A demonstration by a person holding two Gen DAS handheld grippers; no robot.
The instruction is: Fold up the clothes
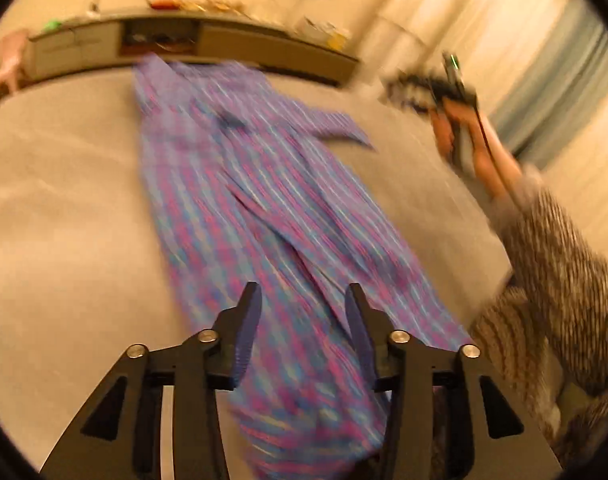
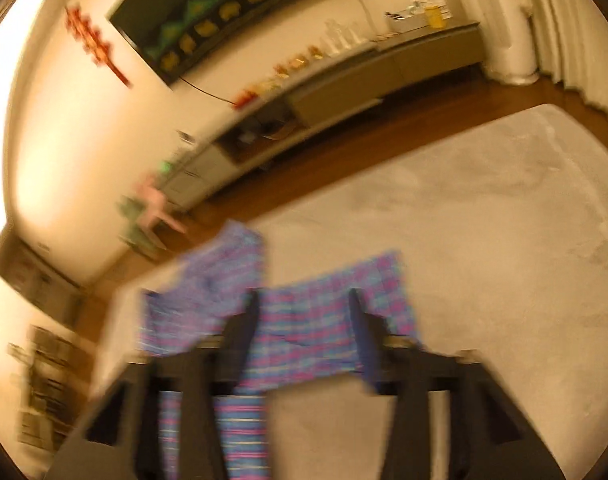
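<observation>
A blue and pink plaid shirt (image 1: 263, 208) lies stretched out lengthwise on a grey carpet (image 1: 63, 220), one sleeve sticking out to the right. My left gripper (image 1: 304, 296) is open above the shirt's near end, holding nothing. My right gripper (image 2: 304, 300) is open above the sleeve part of the shirt (image 2: 312, 328), holding nothing. The right gripper also shows in the left wrist view (image 1: 452, 92), raised in the person's hand at the shirt's right. Both views are blurred by motion.
A long low cabinet (image 1: 207, 40) with small items on top runs along the far wall beyond a strip of wooden floor (image 2: 344, 160). A pink chair (image 2: 155, 204) stands at the left. Curtains (image 2: 564, 40) hang at the right.
</observation>
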